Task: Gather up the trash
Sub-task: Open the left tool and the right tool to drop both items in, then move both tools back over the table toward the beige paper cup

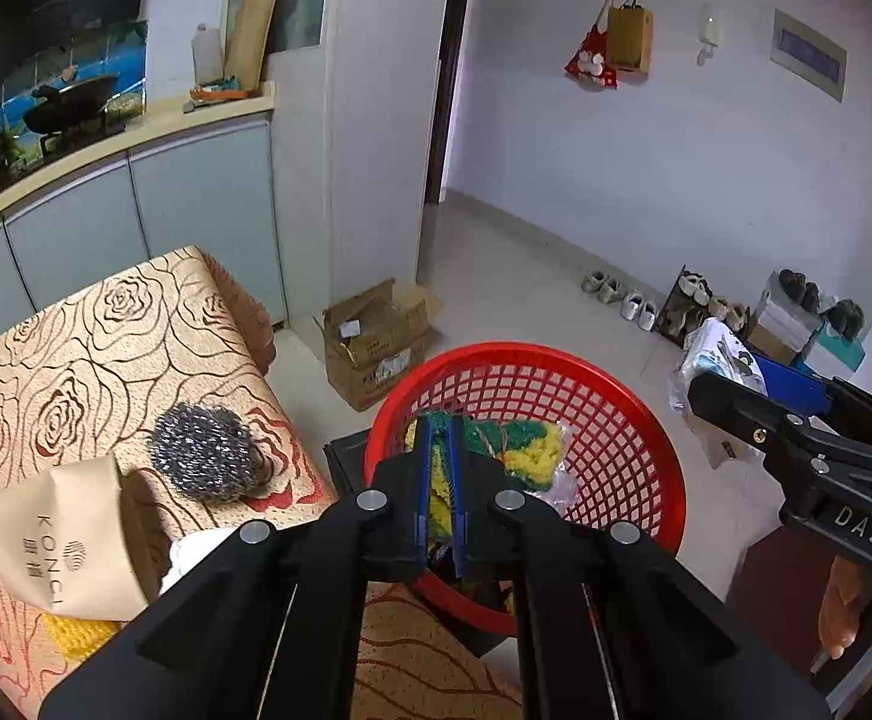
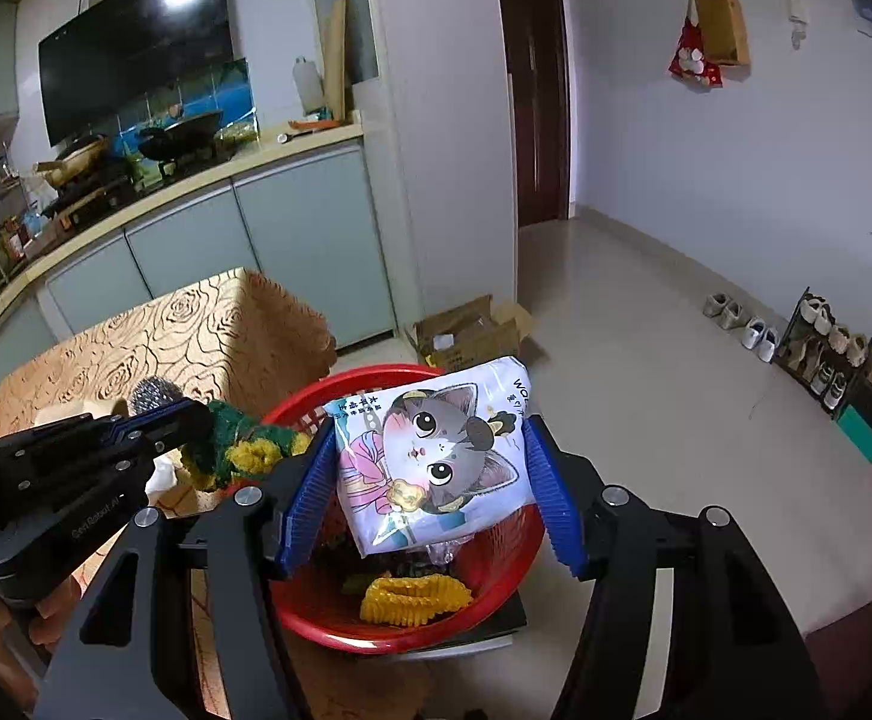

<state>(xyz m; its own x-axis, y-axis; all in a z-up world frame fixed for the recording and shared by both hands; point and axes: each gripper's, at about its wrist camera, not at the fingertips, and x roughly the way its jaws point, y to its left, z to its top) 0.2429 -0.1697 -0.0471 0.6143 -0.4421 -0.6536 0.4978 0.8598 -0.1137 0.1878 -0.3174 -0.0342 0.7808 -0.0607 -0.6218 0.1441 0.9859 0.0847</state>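
The right gripper grasps a white snack packet printed with a cartoon cat, its blue pads pressed to the packet's two sides, and holds it over the red mesh basket. Under the packet, in the basket's near part, lies a yellow knitted scrubber. The packet hides most of the basket's inside in this view.

The left gripper is clenched on a green and yellow knitted cloth; in its own view the blue pads stand nearly together with the cloth's fabric between them, and the cloth hangs inside the basket next to a bit of clear plastic film. The right wrist view shows that gripper from the side, at the basket's left rim, with the cloth bunched at its tips.

The basket sits on a dark flat stand just beside the table's right edge. On the rose-patterned tablecloth, near that edge, rests a steel wool scourer, and closer in a beige paper bag printed KONGI, with something white and something yellow partly under it. Only the left view shows these clearly.

Farther off, a cardboard box stands open on the floor by the kitchen cabinets, and shoes line the far wall.
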